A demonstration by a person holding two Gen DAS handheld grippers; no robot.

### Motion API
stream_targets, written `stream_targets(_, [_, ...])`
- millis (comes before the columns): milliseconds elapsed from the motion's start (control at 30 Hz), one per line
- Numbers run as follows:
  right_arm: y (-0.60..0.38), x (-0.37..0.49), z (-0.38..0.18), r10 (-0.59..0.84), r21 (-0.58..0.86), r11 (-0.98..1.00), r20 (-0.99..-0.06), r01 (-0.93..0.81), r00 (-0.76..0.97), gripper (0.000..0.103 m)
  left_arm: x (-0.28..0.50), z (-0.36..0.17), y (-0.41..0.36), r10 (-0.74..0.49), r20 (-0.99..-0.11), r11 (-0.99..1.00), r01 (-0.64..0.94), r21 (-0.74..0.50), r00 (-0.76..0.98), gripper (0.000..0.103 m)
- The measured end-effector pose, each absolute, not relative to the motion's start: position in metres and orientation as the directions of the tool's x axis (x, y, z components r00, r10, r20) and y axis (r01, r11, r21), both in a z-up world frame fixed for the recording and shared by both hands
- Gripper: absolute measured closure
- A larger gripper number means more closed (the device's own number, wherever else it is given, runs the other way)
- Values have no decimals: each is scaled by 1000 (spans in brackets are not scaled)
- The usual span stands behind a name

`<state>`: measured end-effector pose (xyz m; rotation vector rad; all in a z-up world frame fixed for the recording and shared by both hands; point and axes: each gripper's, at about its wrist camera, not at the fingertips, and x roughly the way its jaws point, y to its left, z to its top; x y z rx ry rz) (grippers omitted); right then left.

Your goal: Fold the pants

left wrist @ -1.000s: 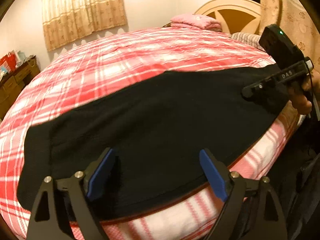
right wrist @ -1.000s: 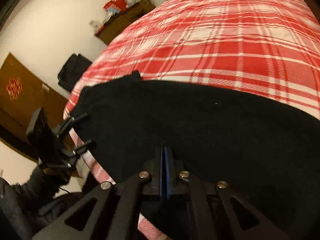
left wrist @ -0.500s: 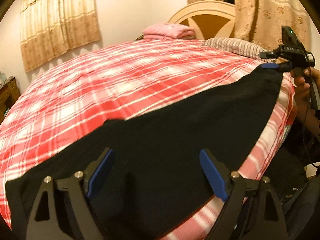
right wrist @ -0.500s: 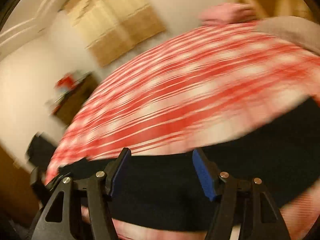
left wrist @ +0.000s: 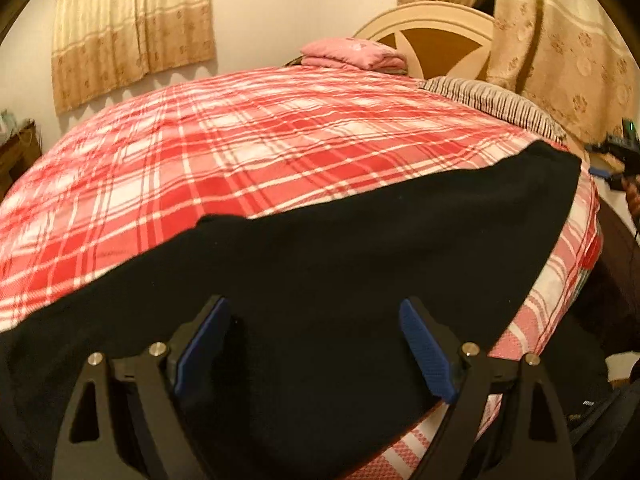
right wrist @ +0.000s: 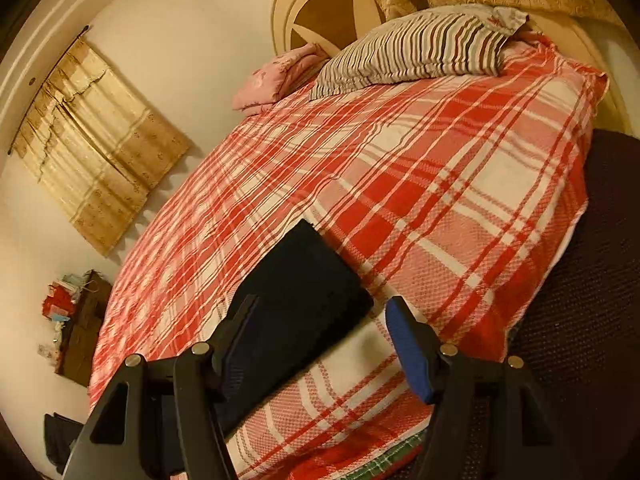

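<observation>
Left wrist view: the black pants (left wrist: 340, 280) lie stretched in a long band across the near side of the bed (left wrist: 260, 152), over its red-and-white plaid cover, one end reaching the bed's right edge. The left hand-held gripper (left wrist: 316, 344) hangs just above the cloth with its blue pads (left wrist: 424, 356) wide apart and nothing clamped between them. At the far right rim, the right hand-held gripper (left wrist: 616, 160) appears small, off the end of the pants and clear of the cloth.

Right wrist view: a squared end of the pants (right wrist: 304, 292) lies flat on the plaid cover near the bed's edge. The right hand-held gripper (right wrist: 320, 340) has just been opening; its jaws stand apart, the pants end seen partly between them from above, with neither pad pressing on the cloth.

Surroundings: a striped pillow (right wrist: 416, 48) and a folded pink blanket (left wrist: 352, 52) rest at the head of the bed before a cream headboard (left wrist: 432, 36); beige curtains (left wrist: 132, 28) hang on the wall.
</observation>
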<state>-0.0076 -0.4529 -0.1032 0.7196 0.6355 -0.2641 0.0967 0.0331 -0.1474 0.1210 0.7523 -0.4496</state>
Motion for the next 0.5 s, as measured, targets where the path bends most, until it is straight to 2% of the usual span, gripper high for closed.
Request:
stream_targets(333, [-462,3,-125,9,546,723,-620,424,784,39,103,-154,38,-351,-694,909,407,-91,629,13])
stream_targets(400, [-464,7,-129,46,578,717,-596,389,801,47,103,-155,37,-347,-694,910,406,-86,631,13])
stream_targets(500, [-467,14,-137,98,620,703,-571,350,815,48,103,-154,37,-347,-695,910,405,-87,630,12])
